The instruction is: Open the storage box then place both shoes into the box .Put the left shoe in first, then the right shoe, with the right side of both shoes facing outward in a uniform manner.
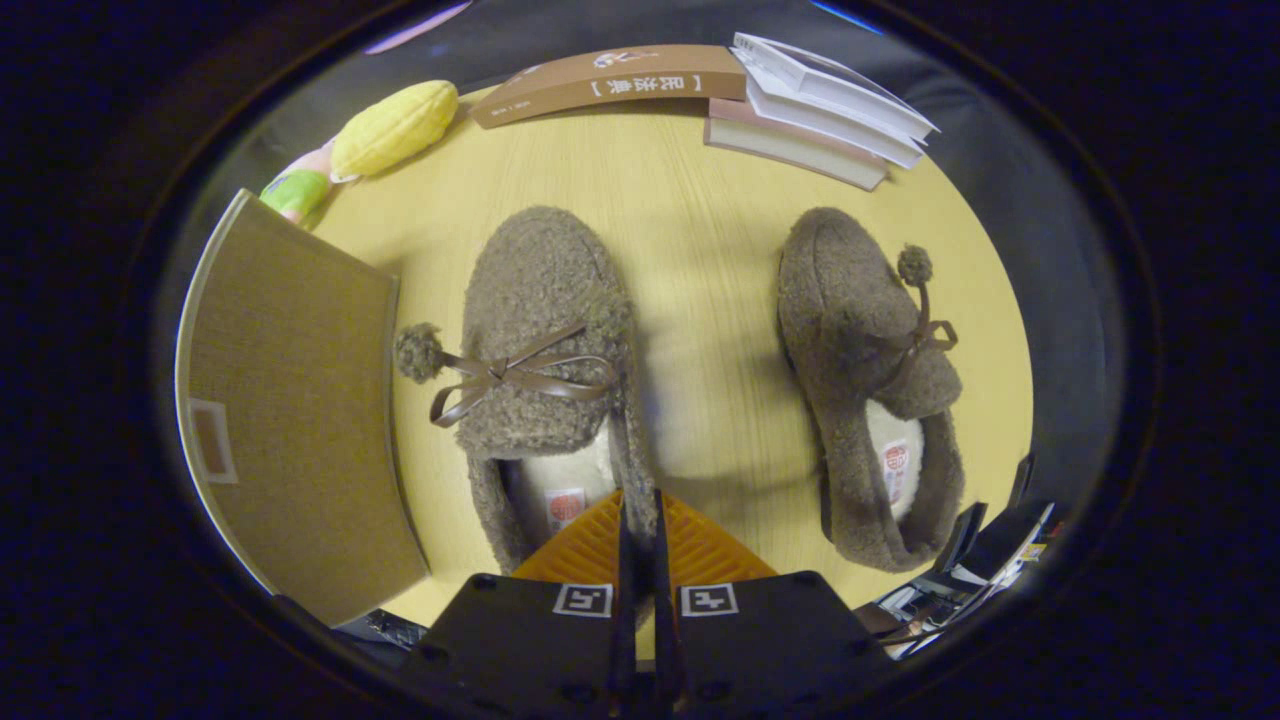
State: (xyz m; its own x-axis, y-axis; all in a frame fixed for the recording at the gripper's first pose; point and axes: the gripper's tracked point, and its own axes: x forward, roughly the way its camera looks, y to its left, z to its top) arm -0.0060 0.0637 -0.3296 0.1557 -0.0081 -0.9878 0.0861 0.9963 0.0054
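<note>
Left shoe: I'm looking at a fuzzy brown slipper with a ribbon bow and pompom (545, 350), centre-left of the frame, long axis running up the picture, toe toward the far edge of the table, heel opening right at my fingers.
Right shoe: a second fuzzy brown slipper with a pompom on a cord (868, 385), right of centre, toe also pointing up-frame, its axis tilted a little, well apart from the first.
Shoe count: two, side by side on the pale yellow wooden tabletop (710, 300).
Storage box: one tan fabric-covered box (295, 400) at the left of the frame, just beside the left slipper, its lid down as far as I can see.
Books: three at the top — one brown book (610, 82) and two white-edged books stacked (825, 115) at upper right.
Toys: one yellow plush cocoa-pod shape (393, 127) and one green-and-pink plush piece (297, 188), upper left.
Gripper: my gripper (640, 520) sits bottom centre, fingers drawn nearly together with just a thin slit between them, tips over the heel rim of the left slipper; I can't tell whether they pinch it.
</note>
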